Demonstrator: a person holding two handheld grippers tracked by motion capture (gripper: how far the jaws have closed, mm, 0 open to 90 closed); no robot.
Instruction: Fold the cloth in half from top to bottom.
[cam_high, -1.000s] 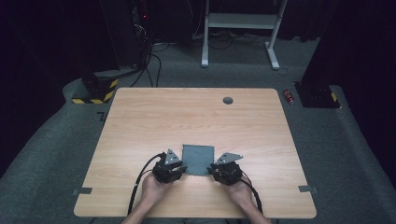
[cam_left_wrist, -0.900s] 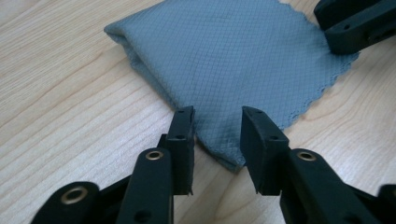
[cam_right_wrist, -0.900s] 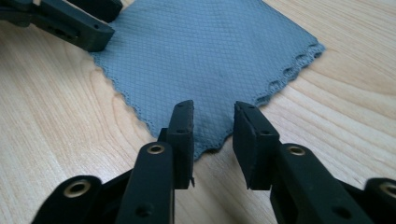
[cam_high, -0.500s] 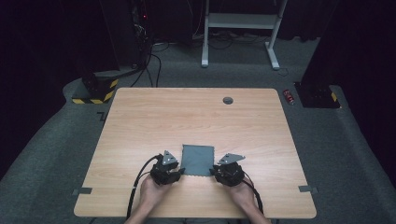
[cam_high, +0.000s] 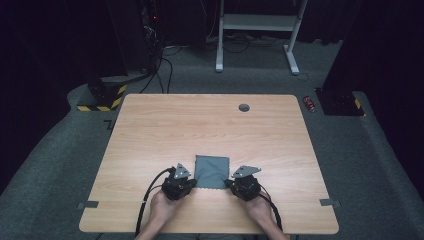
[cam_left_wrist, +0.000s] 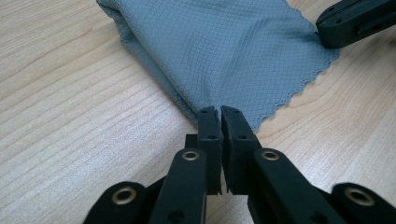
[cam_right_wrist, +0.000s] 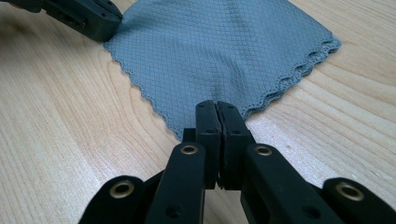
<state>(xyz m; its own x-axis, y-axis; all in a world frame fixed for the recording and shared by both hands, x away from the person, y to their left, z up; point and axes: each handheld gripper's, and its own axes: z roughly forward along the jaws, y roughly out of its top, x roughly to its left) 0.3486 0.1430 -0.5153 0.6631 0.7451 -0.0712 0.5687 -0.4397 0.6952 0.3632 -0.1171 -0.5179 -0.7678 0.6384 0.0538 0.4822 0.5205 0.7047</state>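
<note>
Cloth (cam_high: 212, 171) on table (cam_high: 200, 125), between both grippers.

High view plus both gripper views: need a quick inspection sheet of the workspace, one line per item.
Surface: wooden table, with a round grommet near its far edge.
Job's things: folded grey cloth lying flat near the front edge.
Clutter: nothing seen on the table.
Grippers: left gripper and right gripper have just closed, each pinching a near corner of the cloth.
Cables: black cables trail back from the grippers.
Surroundings: grey carpet, white desk frame, red can on the floor.
</note>
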